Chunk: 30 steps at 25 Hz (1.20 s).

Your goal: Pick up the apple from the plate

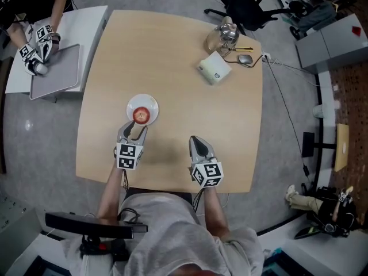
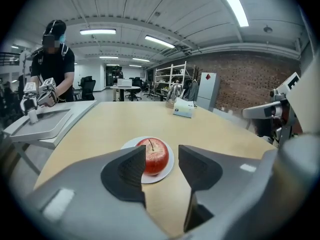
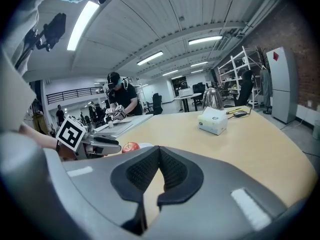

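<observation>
Right tongs [image 3: 159, 150]: They are closed. The two tips touch each other. Nothing is between them. They hang over the bare near part of the surface.
Right pads [image 3: 142, 173]: Dark and bumpy, with lots of tiny dots. They sit in smooth grey plastic arms.
Left tongs [image 2: 161, 156]: They are partly apart. They hold nothing. They point down at the near edge of the plate. The apple shows in the gap just past the tips. The pads do not squeeze it.
Left pads [image 2: 131, 171]: Dark and rough with small ridges, in curved grey shells.
Apple [image 2: 156, 158]: It sits on the plate, a little toward the near side. It is round, red and shiny, with some yellow on it. A thin dark stem sticks up from the top.
Plate [image 1: 141, 101]: Small, round, white and flat. It lies on the left half of the surface.
Surface [image 1: 172, 68]: Light wood colour, smooth and flat, with rounded corners.
White box [image 1: 214, 68]: It has soft corners. It stands far from the plate, near the far right corner.
Kettle [image 1: 223, 35]: Shiny metal and rounded. It is just behind the white box.
Other person [image 2: 52, 69]: In dark clothes, well off to the left at another table. This person leans over a flat grey tray [image 1: 54, 73].
</observation>
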Tool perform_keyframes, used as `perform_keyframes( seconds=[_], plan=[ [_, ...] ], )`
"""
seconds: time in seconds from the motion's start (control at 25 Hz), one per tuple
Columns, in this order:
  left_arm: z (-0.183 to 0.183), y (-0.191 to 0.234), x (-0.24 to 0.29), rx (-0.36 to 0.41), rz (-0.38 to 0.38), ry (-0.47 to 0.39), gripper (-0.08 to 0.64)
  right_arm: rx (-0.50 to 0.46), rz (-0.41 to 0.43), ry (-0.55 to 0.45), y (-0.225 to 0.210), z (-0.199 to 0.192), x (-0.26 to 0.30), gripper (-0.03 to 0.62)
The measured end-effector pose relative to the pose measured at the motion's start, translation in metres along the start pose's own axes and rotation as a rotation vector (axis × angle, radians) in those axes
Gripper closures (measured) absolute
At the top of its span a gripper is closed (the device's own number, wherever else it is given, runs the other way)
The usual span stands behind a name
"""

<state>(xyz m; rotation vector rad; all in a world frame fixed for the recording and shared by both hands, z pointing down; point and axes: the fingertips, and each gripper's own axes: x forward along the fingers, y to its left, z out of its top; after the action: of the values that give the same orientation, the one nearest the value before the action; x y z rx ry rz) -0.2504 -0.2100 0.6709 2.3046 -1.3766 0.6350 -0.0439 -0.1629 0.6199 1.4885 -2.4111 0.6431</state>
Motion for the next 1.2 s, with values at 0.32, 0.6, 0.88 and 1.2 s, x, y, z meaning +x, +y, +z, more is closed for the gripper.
perform_keyframes(
  seconds=[0.32, 0.6, 0.88, 1.2],
  plan=[
    [-0.007, 0.012, 0.03, 0.055, 0.004, 0.02, 0.267, 0.005, -0.015, 0.011, -0.016, 0.005, 0.02, 0.586],
    [-0.01, 0.012, 0.038, 0.093, 0.019, 0.031, 0.229, 0.008, -0.019, 0.013, -0.024, 0.01, 0.028, 0.586],
    [-0.008, 0.026, 0.046, 0.098, 0.051, 0.048, 0.204, 0.023, -0.026, 0.031, -0.029, 0.006, 0.032, 0.586],
    [-0.005, 0.031, 0.047, 0.12, 0.063, 0.055, 0.187, 0.033, -0.029, 0.031, -0.029, 0.006, 0.035, 0.586]
  ],
)
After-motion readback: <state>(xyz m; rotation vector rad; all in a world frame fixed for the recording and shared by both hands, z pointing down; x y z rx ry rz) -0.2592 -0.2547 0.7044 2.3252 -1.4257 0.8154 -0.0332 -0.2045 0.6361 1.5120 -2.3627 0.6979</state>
